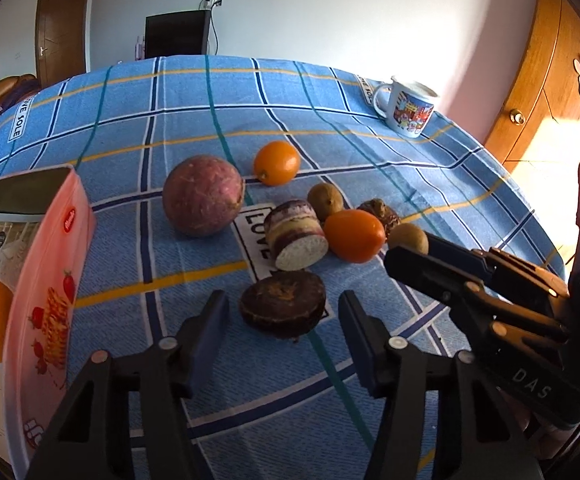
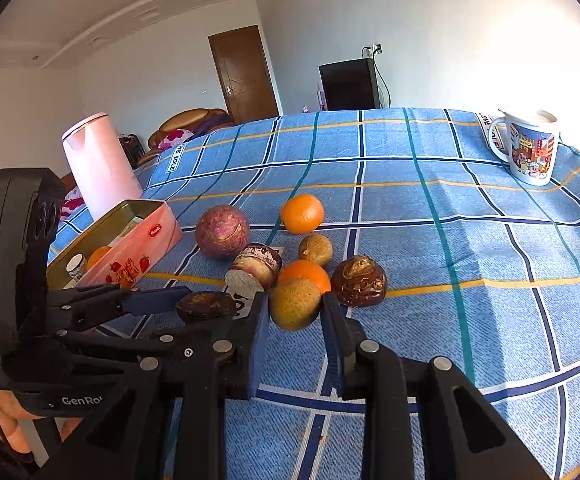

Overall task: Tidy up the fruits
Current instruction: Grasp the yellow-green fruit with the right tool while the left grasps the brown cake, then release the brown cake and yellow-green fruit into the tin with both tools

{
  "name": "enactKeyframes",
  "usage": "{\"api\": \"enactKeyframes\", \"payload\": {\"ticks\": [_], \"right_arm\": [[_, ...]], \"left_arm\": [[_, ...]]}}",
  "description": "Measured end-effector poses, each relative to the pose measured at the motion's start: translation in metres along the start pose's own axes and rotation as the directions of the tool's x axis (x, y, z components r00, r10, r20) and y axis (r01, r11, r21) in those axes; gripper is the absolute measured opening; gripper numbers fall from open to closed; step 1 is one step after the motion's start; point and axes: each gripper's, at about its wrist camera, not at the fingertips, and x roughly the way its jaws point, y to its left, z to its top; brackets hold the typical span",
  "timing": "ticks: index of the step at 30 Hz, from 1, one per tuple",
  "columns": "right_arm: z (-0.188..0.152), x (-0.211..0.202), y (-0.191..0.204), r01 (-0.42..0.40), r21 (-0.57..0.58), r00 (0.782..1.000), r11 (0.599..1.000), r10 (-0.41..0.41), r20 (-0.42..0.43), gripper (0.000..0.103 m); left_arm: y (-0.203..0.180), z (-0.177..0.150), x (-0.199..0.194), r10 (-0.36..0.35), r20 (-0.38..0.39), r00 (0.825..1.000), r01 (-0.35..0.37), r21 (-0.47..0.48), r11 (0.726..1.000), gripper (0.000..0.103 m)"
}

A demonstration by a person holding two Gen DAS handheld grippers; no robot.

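Fruits (image 2: 301,213) cluster mid-frame on the blue checked cloth (image 2: 469,248). Left gripper (image 1: 284,312) gapes wide around a dark halved fruit (image 1: 282,309). Right gripper (image 2: 294,312) brackets a kiwi (image 2: 294,303), jaws apart

The tablecloth (image 2: 469,240) is woven cloth, matt, with a visible ribbed weave and creases; the tin (image 1: 56,264) looks like thin metal, its printed pink outside satiny and its inner wall dull gold; the oranges (image 1: 277,162) have glossy, finely pitted skin; the kiwi (image 2: 294,303) is matt and fuzzy-rough; the dark flat fruit (image 1: 283,309) is rough and dull; the cut piece (image 1: 297,236) shows a pale, grainy face; the mug (image 2: 531,152) is glazed and shiny; the kettle (image 2: 98,164) is smooth, matt pink plastic; the left gripper (image 1: 284,344) is matt black plastic with blue pads (image 1: 206,344); the cabinet (image 1: 545,80) is varnished wood.
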Motion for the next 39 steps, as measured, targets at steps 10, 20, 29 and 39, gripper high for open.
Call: {"api": "enactKeyframes", "payload": {"ticks": [10,20,29,39], "right_arm": [[-0.003,-0.009,0.007,-0.004,-0.036,0.999,0.999,0.006,0.049,0.028],[-0.006,-0.018,0.015,-0.015,-0.091,0.994,0.996,0.025,0.109,0.028],[-0.009,-0.027,0.02,-0.019,-0.131,0.986,0.991,0.04,0.162,0.028],[-0.011,-0.034,0.024,-0.018,-0.156,0.976,0.988,0.051,0.21,0.028]], "left_arm": [[-0.001,-0.008,-0.018,-0.02,0.099,0.995,0.021,-0.011,1.0,0.044],[0.005,-0.012,-0.044,0.012,0.251,0.968,-0.002,-0.041,0.999,0.044],[0.0,-0.018,-0.058,0.047,0.341,0.939,-0.039,-0.029,0.999,0.044],[-0.005,-0.023,-0.066,0.08,0.391,0.917,-0.078,-0.019,0.997,0.044]]}}
